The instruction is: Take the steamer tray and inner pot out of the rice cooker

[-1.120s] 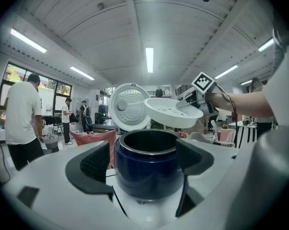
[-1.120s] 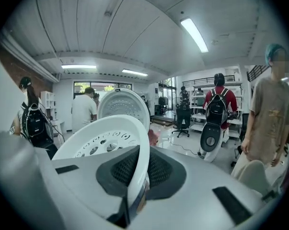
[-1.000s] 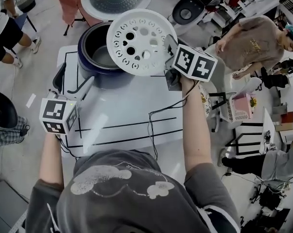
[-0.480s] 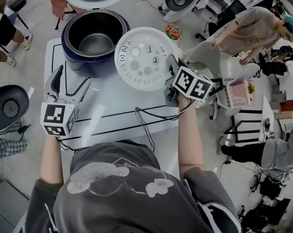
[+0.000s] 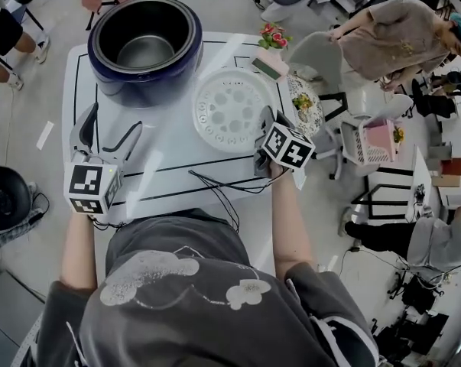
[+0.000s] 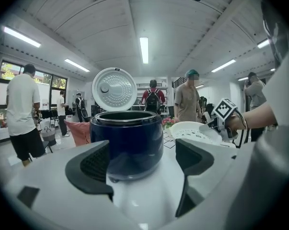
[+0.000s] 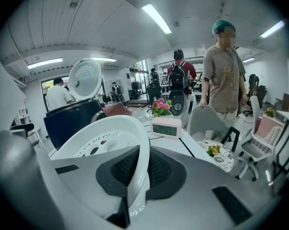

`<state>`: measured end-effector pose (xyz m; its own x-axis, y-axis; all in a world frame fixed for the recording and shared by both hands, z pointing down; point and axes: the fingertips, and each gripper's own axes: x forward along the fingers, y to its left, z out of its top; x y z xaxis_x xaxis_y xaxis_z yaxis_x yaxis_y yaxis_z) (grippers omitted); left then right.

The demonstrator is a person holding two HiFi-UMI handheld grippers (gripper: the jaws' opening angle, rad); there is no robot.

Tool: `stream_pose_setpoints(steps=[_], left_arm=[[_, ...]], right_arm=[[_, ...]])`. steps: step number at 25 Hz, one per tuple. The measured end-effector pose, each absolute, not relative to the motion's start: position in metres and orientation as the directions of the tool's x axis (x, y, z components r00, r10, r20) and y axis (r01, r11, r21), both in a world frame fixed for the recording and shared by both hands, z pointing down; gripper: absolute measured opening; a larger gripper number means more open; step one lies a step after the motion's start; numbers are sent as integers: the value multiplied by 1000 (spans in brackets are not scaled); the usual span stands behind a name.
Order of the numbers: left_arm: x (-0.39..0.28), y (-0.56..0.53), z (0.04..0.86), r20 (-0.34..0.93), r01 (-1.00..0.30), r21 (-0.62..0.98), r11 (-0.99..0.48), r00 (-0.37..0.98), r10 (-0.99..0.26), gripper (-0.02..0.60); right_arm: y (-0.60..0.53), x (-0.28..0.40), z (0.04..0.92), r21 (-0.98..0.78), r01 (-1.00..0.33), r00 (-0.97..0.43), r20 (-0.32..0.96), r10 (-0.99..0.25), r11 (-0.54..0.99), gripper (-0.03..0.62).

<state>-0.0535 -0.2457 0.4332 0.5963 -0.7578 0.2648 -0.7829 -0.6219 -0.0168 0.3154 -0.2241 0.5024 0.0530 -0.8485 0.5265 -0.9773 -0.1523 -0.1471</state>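
A small clock (image 5: 270, 64) and pink flowers (image 5: 274, 37) sit at the desk's (image 5: 169, 167) far right corner — a black cable (image 5: 222, 186) lies by its near edge.

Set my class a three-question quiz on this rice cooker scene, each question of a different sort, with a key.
1. True or false: the right gripper is shut on the steamer tray's rim.
2. Where is the inner pot? A. inside the rice cooker; B. in the right gripper; C. on top of the steamer tray.
3. Fill in: the rice cooker's lid stands ___.
Key: 1 true; 2 A; 3 open.
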Motion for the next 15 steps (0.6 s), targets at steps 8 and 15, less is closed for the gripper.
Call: stream_pose_setpoints(steps=[8, 15], left_arm=[[-47, -234, 451, 305, -786, -14, -618, 585, -751, 433], [-44, -227, 463, 329, -788, -4, -615, 580, -745, 433]], right_arm=[[-199, 338, 574, -133, -964, 103, 610, -786, -230, 41], [-189, 338, 609, -173, -952, 82, 653, -753, -254, 43]])
